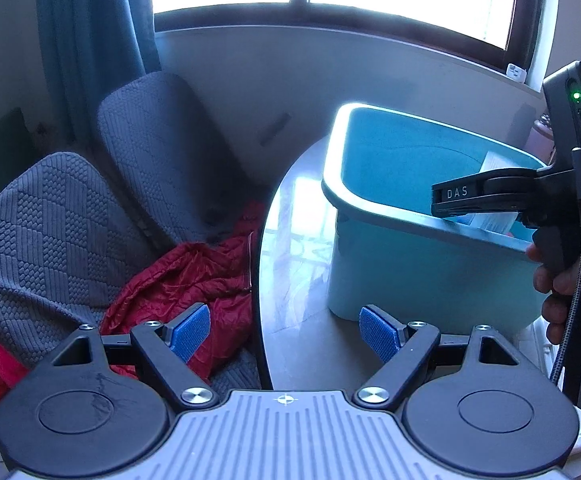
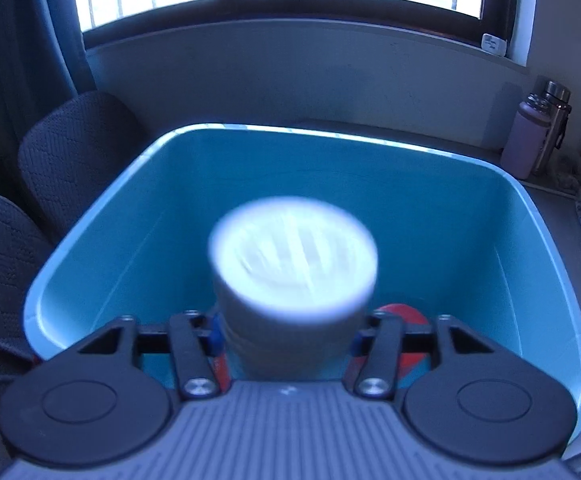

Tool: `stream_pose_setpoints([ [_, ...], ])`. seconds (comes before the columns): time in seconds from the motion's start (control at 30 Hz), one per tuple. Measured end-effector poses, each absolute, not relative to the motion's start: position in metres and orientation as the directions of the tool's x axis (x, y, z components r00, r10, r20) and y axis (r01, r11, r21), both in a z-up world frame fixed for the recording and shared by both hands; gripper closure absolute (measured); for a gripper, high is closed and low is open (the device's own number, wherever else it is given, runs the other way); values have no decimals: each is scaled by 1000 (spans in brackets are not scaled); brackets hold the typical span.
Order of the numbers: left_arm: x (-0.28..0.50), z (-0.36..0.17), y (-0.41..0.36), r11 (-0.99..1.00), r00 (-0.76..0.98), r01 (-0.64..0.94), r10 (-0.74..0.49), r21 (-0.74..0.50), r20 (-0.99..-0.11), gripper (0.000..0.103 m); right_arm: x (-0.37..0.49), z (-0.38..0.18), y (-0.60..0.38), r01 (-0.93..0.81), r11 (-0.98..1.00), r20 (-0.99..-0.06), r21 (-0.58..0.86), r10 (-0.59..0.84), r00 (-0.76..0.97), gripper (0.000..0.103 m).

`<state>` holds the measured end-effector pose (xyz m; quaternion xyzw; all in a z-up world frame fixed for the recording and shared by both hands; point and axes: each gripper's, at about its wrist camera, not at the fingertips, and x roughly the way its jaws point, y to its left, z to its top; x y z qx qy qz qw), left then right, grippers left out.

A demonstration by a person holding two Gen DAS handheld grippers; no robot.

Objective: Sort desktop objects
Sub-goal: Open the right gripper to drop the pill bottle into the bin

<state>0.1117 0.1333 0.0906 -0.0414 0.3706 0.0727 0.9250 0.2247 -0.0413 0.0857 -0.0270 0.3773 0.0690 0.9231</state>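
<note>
Right gripper [image 2: 286, 336] clenched on blurred white cylindrical container [image 2: 294, 264], held over interior of teal plastic bin [image 2: 490, 216]. Left gripper [image 1: 286, 332] released, holding nothing, just beside bin's near corner, over table [image 1: 290, 248] edge.

**Teal, Red and Grey**

The bin [image 1: 374, 276] is teal with a paler rim. A white, blurred cylinder [image 2: 294, 256] sits above it. Tool pads [image 1: 190, 332] are blue, ribbed. The chair covers [image 1: 50, 248] are grey in a woven diamond pattern; the jacket [image 1: 194, 280] is quilted red. A bottle [image 2: 524, 140] is lilac.
</note>
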Motion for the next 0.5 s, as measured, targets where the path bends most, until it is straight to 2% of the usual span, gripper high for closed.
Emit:
stream_pose_setpoints([
  [0.07,111,91,132,986,716,-165,106,-20,-690,19,224,87,-40,-151,989,-699,1,109,707,29],
  [0.5,111,97,135,987,731,-156,97,-27,-676,19,213,95,-38,-154,988,-681,-6,109,724,28],
])
